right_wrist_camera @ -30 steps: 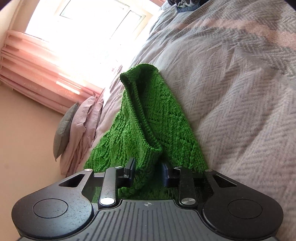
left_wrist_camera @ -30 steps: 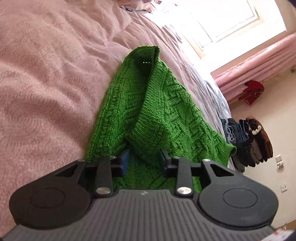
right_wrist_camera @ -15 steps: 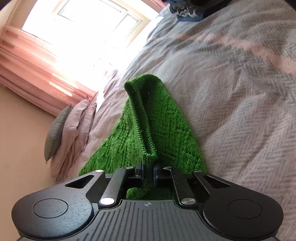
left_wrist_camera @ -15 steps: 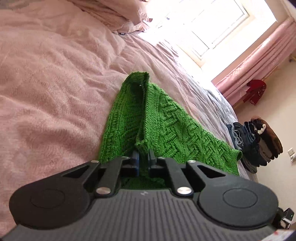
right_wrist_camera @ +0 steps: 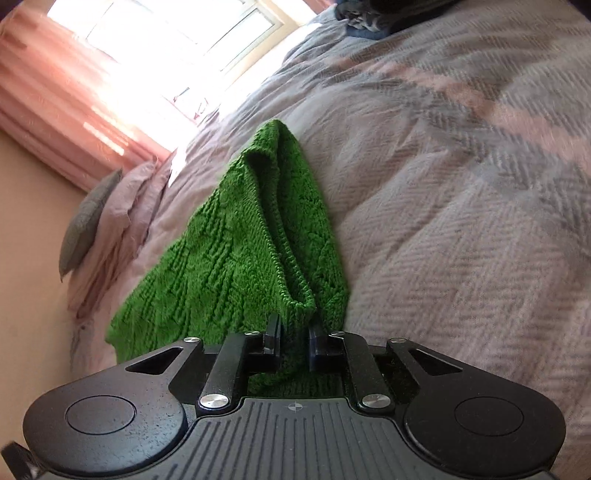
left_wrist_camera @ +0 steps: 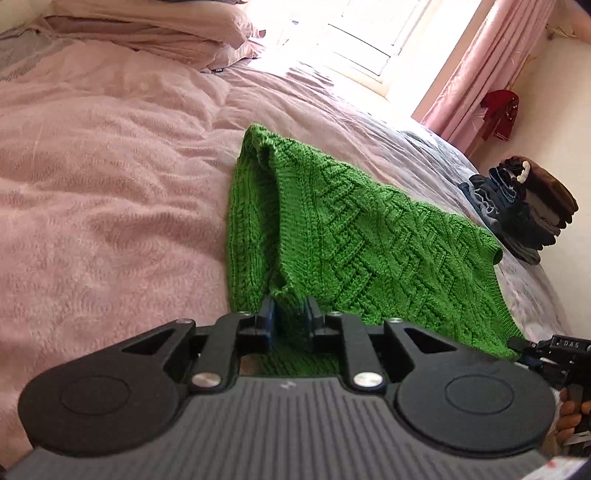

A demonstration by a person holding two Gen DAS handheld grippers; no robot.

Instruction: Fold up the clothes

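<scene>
Green knit sweater (left_wrist_camera: pixel 343 236) partly folded on pink bedspread (left_wrist_camera: pixel 110 177), left gripper (left_wrist_camera: pixel 289 317) clamped on its near edge, right gripper (right_wrist_camera: pixel 294 334) clamped on another near edge, folded clothes pile (left_wrist_camera: pixel 524 210) far right

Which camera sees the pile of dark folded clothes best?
The left wrist view: the pile of dark folded clothes sits whole at the bed's far edge. The right wrist view catches only a blurry bit at its top edge.

The pink bedspread (left_wrist_camera: pixel 110 206) lies bare left of the green sweater (left_wrist_camera: pixel 351 236). A stack of dark clothes (left_wrist_camera: pixel 524 210) blocks the bed's right edge; pillows (left_wrist_camera: pixel 155 33) crowd its head.
</scene>
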